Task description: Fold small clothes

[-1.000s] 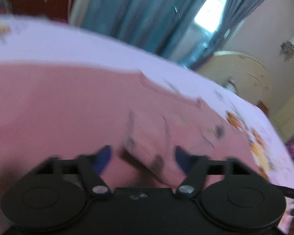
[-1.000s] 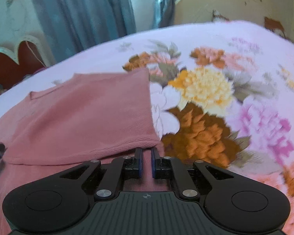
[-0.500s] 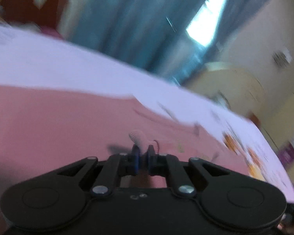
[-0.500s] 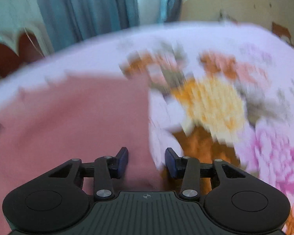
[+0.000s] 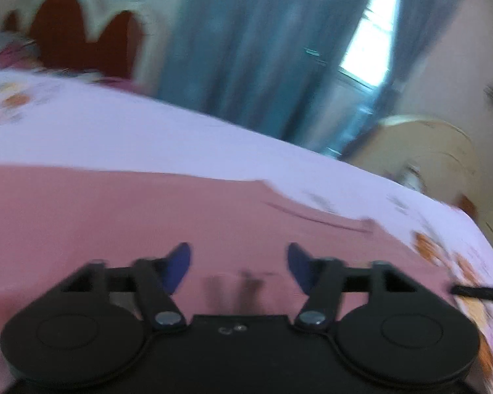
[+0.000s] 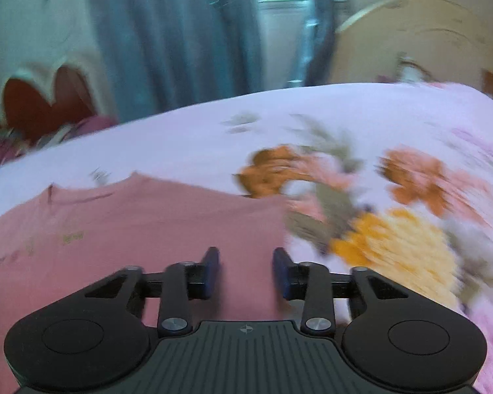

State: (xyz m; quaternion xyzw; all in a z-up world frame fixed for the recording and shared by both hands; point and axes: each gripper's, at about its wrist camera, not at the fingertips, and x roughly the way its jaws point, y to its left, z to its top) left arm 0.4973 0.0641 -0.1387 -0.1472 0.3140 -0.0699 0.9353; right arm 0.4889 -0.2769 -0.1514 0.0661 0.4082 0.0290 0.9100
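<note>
Both the left gripper (image 5: 239,264) and right gripper (image 6: 245,271) hover spread-fingered and empty over a soft, light pink top (image 6: 141,216) lying flat on the floral bedsheet (image 6: 394,229), probably best pinched at its hem edge.

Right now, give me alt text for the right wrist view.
The right claw, its jaws open and holding nothing, hovers over a pink top lying flat on a lilac floral bedsheet. Blue curtains hang behind the bed; the picture is motion-blurred.
</note>
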